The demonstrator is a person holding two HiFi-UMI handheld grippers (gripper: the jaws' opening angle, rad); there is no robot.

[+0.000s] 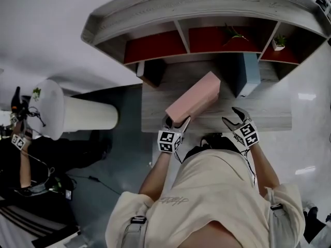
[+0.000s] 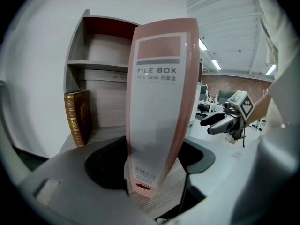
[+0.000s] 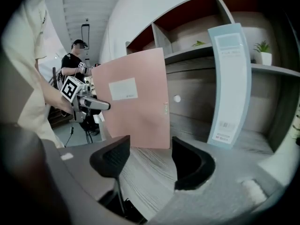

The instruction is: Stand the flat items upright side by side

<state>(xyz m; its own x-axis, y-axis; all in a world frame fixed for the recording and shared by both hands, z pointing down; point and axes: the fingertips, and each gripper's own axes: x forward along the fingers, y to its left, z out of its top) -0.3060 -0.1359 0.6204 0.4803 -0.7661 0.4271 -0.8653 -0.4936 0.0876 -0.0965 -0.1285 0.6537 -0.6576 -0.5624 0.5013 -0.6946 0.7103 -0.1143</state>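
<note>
Shelf unit (image 1: 182, 34), grey wood with red-backed compartments: middle compartment holds a leafy green plant (image 1: 234, 34), right compartment a small plant in a white pot (image 1: 279, 42). On the desk (image 1: 271, 115) below the shelf: one dark book (image 1: 153, 71) upright at the left, one blue file box (image 1: 248, 74) upright toward the right, and one pink file box (image 1: 194, 101) on end nearer the front edge, apart from both. My left gripper (image 1: 177, 122) has its jaws spread wide either side of the pink box's narrow face, with the box between them. My right gripper (image 1: 237, 119) has its jaws apart with only bare desk wood between them. Room: pale glossy floor and a white rounded column (image 1: 51, 110) to the left. The left gripper view alone shows the FILE BOX label and the book's gold tooling. The right gripper view alone shows a person (image 3: 75, 62) standing in the background
</note>
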